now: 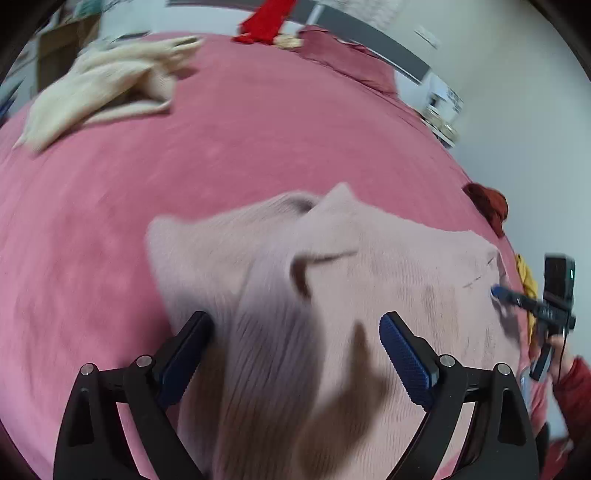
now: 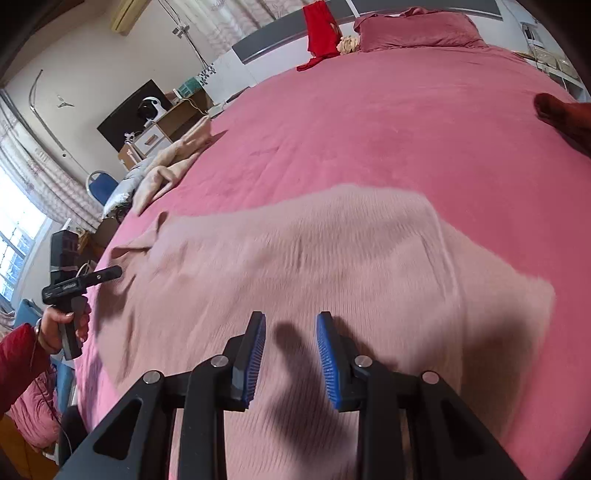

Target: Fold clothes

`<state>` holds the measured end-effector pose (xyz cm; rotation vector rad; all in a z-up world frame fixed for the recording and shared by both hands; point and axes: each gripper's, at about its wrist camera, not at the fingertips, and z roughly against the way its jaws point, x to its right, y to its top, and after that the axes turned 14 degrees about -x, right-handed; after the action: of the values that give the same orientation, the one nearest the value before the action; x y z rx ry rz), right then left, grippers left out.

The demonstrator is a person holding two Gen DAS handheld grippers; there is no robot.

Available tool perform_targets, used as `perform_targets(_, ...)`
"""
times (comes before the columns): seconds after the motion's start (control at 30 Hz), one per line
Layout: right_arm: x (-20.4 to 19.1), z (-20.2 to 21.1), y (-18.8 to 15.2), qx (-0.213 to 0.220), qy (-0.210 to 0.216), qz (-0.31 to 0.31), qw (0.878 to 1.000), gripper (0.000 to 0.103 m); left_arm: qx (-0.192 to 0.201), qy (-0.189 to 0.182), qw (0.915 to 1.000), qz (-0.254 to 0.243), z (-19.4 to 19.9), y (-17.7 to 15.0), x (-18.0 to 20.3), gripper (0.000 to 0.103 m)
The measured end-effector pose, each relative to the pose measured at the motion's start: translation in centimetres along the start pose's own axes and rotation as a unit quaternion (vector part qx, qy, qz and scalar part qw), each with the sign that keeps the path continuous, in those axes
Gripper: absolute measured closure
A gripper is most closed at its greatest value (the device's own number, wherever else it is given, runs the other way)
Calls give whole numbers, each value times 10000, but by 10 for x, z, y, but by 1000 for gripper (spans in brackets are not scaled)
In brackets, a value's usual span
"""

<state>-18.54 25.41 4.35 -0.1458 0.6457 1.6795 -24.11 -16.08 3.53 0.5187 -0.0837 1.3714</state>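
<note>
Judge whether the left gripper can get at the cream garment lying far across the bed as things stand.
Probably not yet: the cream garment lies far across the bedspread from the left gripper, though nothing blocks the way.

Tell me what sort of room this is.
Most likely a bedroom in a home: a wide bed under a pink cover, a matching pink pillow against the grey headboard, and a curtained window beside it.

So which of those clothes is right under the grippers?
The pale pink knit, spread flat beneath both; the cream garment lies crumpled farther off, the red one hangs at the headboard.
</note>
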Motion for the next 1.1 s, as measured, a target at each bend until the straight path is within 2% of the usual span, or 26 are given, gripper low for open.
perform_targets(0.07, 7, -7, 16, -14, -32, -61, 10000, 75, -57, 183, 9997, 181, -9, 25, -8, 10)
perform_targets(0.13, 18, -8, 28, 103, 20, -216, 9997, 75, 10, 185, 9987, 467, -10, 43, -20, 10)
perform_targets(0.23, 36, 1, 44, 296, 67, -551, 9980, 75, 342, 188, 9940, 1024, 2, 64, -44, 10)
perform_targets(0.3, 45, 14, 49, 465, 38, -620, 9970, 75, 610, 518, 9885, 1285, 17, 71, -56, 10)
perform_targets(0.4, 57, 29, 55, 451, 187, -573, 9972, 74, 819, 202, 9851, 1496, 32, 74, -74, 10)
perform_targets(0.53, 81, 27, 62, -65, 637, -656, 9958, 74, 524, -434, 9955, 666, 34, 73, -48, 10)
perform_targets(0.6, 92, 21, 66, -263, 845, -799, 9929, 73, 185, -246, 9991, -309, 21, 68, -15, 10)
perform_targets(0.67, 101, 17, 68, -357, 895, -978, 9905, 73, -117, 40, 9921, -1252, 6, 62, 18, 10)
perform_targets(0.77, 112, 12, 71, -364, 1210, -1233, 9843, 72, -318, 551, 9728, -2228, -15, 55, 55, 10)
perform_targets(0.83, 115, 6, 74, -416, 1552, -1346, 9778, 70, -488, 919, 9664, -2350, -32, 60, 64, 10)
perform_targets(0.97, 105, -4, 87, -572, 1328, -1224, 9819, 70, -730, 1529, 9649, -2005, -52, 85, 62, 10)
perform_targets(1.0, 102, -5, 90, -554, 1239, -1169, 9838, 74, -694, 1569, 9669, -1889, -52, 90, 60, 10)
perform_targets(1.03, 99, -4, 92, -516, 1164, -1088, 9859, 85, -658, 1608, 9687, -1773, -52, 96, 58, 10)
perform_targets(1.1, 90, -2, 95, -525, 1043, -939, 9887, 96, -589, 1383, 9784, -1420, -45, 103, 49, 10)
